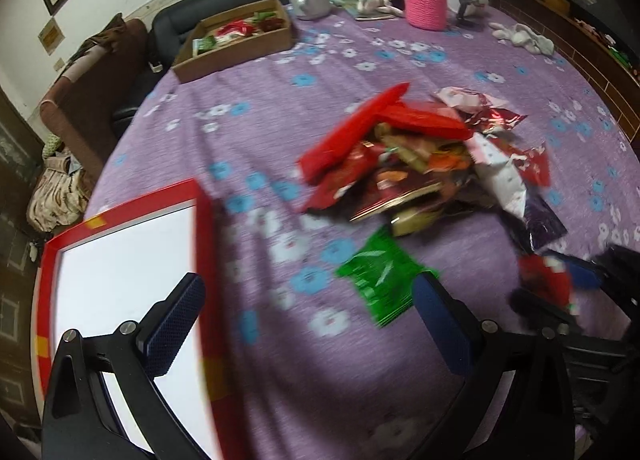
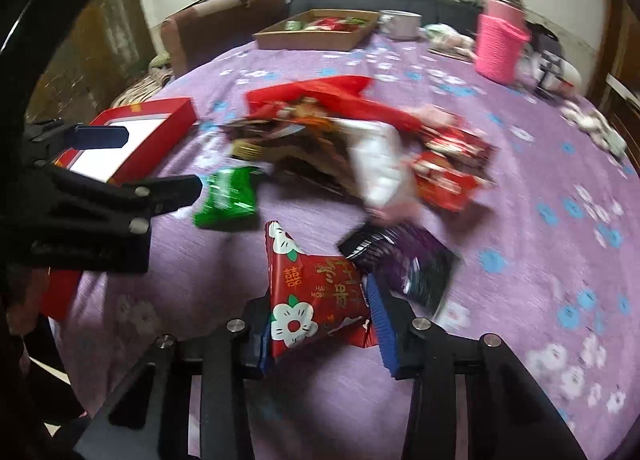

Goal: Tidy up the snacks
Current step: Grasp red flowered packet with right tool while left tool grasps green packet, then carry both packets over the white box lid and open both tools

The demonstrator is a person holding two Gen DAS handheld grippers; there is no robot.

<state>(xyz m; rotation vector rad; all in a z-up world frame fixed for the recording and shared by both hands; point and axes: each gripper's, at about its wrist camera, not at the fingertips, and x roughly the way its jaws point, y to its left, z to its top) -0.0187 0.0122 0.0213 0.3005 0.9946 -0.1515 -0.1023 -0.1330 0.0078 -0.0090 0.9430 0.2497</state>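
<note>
Right claw (image 2: 320,324) grips the red flowered snack packet (image 2: 316,292) just above the tabletop (image 2: 520,179), likely bound for a box; left claw (image 1: 308,324) hangs open near the green packet (image 1: 380,276), beside the red box (image 1: 120,260); snack pile (image 1: 412,155) waits beyond
</note>
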